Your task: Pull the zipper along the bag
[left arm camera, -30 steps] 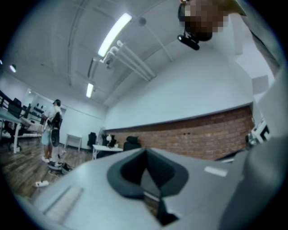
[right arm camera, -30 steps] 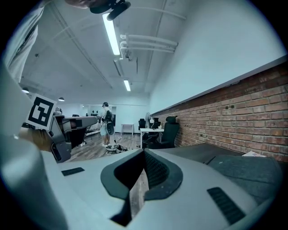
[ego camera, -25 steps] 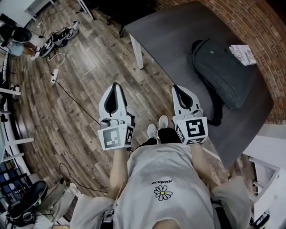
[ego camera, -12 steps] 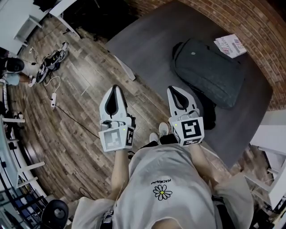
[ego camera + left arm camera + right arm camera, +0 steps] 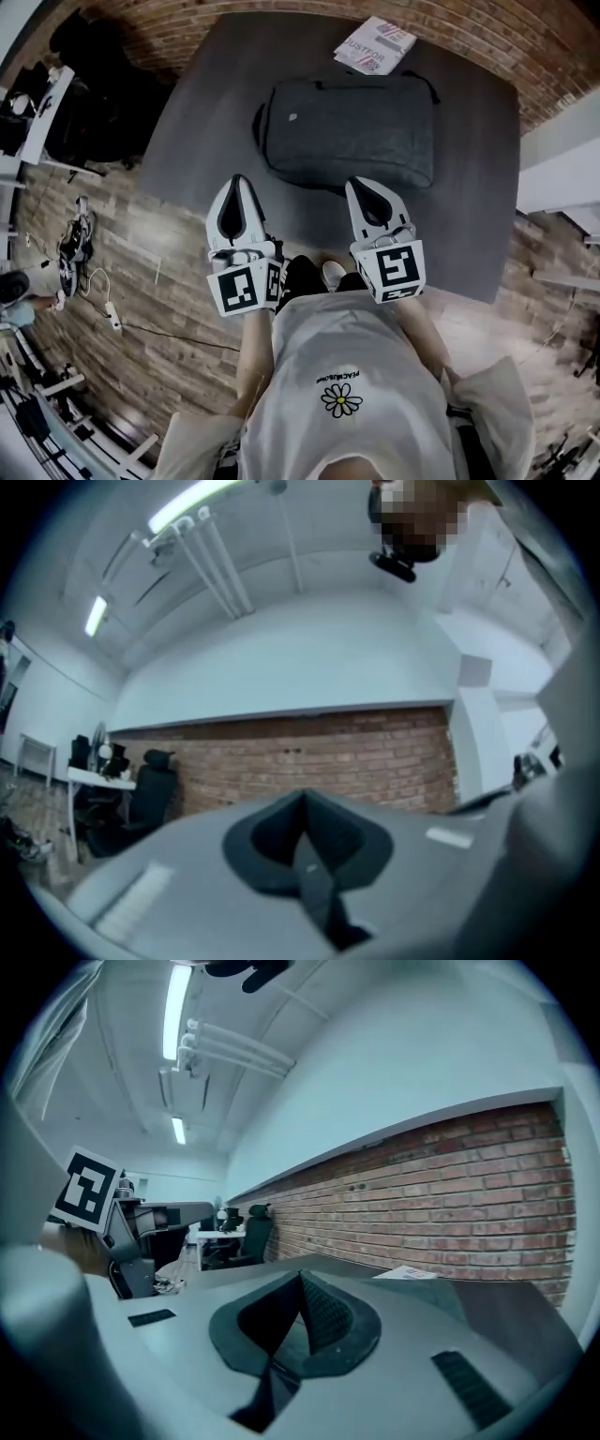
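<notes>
Left gripper (image 5: 238, 183) and right gripper (image 5: 364, 187) both have jaws together and empty, just short of the bag (image 5: 352, 131) lying flat on the table (image 5: 473, 206); best to open one pair, find the zipper pull, and steady the bag with the other

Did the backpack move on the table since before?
No. The backpack still lies by the same booklet near the table's far edge; only the view has swung round.

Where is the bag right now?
In the head view, the dark bag lies on the grey table, ahead of the left gripper and right gripper, with a booklet behind it by the brick wall.
</notes>
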### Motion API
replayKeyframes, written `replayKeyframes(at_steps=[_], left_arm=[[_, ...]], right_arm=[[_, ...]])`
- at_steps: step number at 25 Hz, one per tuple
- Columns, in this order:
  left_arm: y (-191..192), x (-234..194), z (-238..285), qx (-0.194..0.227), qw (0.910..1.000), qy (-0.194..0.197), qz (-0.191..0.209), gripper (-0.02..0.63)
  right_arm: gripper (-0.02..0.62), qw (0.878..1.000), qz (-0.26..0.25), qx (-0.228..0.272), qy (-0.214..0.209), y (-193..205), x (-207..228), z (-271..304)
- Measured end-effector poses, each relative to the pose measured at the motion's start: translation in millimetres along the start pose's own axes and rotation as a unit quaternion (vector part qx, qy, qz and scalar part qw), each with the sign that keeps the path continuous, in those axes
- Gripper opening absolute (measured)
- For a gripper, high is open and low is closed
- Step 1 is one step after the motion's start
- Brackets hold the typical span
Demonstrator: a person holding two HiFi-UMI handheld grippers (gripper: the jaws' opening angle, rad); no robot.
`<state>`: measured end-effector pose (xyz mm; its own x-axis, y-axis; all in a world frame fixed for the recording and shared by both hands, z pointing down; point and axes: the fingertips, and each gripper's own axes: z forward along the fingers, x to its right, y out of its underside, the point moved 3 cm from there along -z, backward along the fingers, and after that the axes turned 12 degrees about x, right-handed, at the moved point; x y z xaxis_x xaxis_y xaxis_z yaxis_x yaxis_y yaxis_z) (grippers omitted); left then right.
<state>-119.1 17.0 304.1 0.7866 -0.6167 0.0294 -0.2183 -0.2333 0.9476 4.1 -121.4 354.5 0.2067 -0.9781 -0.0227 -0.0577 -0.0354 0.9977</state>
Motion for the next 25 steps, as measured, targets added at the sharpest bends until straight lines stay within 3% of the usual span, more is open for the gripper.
replayKeyframes(at_steps=[5, 10, 17, 25], left_arm=[[14.9, 37.9, 58.2, 0.005, 0.9959, 0.089, -0.018, 0.002], [28.7, 68.2, 94.9, 0.003, 0.9798, 0.196, -0.039, 0.002], [48.6, 81.2, 133.2, 0.006, 0.9455, 0.319, -0.067, 0.002], [59.6, 76.5, 145.4, 0.008, 0.9123, 0.402, -0.076, 0.002]], right_arm=[[0.002, 0.995, -0.010, -0.001, 0.100, -2.2, 52.1, -6.8], [0.002, 0.976, -0.020, -0.009, 0.216, -4.5, 76.6, -23.7], [0.002, 0.934, -0.048, -0.015, 0.355, -10.2, 76.2, -31.9], [0.002, 0.879, -0.064, -0.017, 0.473, -17.5, 42.5, -49.5]])
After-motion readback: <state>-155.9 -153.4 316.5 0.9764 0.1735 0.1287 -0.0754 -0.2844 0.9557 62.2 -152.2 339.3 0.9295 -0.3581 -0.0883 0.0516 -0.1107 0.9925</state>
